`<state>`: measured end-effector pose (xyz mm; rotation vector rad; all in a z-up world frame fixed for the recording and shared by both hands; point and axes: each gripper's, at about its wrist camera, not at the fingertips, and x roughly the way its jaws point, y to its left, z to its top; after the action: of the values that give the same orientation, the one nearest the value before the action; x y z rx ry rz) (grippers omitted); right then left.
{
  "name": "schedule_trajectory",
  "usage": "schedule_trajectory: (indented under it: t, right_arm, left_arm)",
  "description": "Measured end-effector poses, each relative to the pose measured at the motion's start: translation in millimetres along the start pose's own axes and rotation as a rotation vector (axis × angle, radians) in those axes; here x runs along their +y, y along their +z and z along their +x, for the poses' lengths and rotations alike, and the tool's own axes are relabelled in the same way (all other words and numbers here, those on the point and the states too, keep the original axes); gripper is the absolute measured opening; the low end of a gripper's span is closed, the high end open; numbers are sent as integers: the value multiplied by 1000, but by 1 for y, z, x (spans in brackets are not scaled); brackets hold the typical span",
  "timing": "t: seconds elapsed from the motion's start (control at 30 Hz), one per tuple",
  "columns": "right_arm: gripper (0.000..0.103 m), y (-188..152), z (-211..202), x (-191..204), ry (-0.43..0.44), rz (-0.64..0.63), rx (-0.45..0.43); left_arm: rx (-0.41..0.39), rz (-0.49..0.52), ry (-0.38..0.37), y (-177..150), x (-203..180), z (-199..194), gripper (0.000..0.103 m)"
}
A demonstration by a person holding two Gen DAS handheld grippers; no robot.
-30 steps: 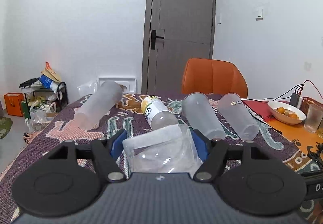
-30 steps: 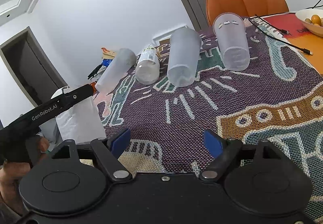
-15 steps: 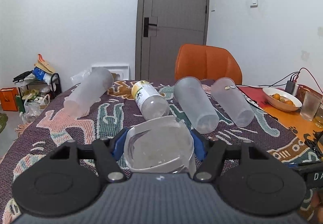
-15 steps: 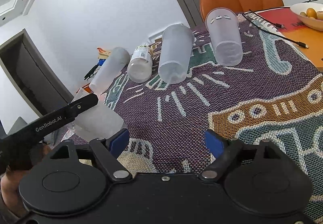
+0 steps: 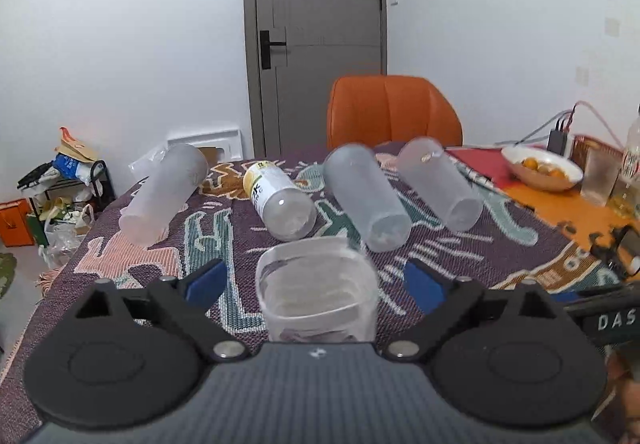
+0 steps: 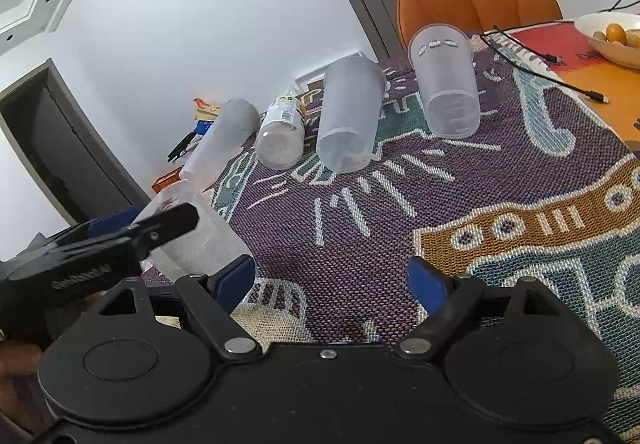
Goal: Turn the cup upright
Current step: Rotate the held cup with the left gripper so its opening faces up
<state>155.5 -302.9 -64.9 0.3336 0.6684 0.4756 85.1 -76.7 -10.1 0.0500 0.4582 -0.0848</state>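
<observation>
A clear plastic cup (image 5: 316,294) stands upright on the patterned cloth between the blue pads of my left gripper (image 5: 316,280), mouth up. The jaws stand wide and the pads do not touch it. The cup also shows in the right wrist view (image 6: 192,236), partly behind the left gripper's finger. My right gripper (image 6: 332,280) is open and empty above the cloth. Three frosted cups (image 5: 164,192) (image 5: 366,200) (image 5: 440,184) and a labelled clear bottle (image 5: 280,200) lie on their sides further back.
An orange chair (image 5: 394,110) stands behind the table. At the right are a bowl of oranges (image 5: 540,172), a glass (image 5: 598,180), cables and a red mat. The table's left edge drops to floor clutter.
My left gripper turned the clear cup from lying tilted to mouth up, then opened and let it go. My right gripper stayed open and shifted slightly.
</observation>
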Motion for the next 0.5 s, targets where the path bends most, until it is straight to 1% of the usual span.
schedule_trajectory:
  t: [0.13,0.3,0.5]
  right_arm:
    - [89,2,-7,5,-2,-17,-20]
    - [93,3,-15,10,0,-32,-38]
    - [98,5,-23,18,8,-61,-55]
  left_arm:
    - [5,-44,-18,4,7,-8,96]
    - [-5,-55,-17,5,11,-22,96]
    - [-7,-92,-22,3,21,-39,100]
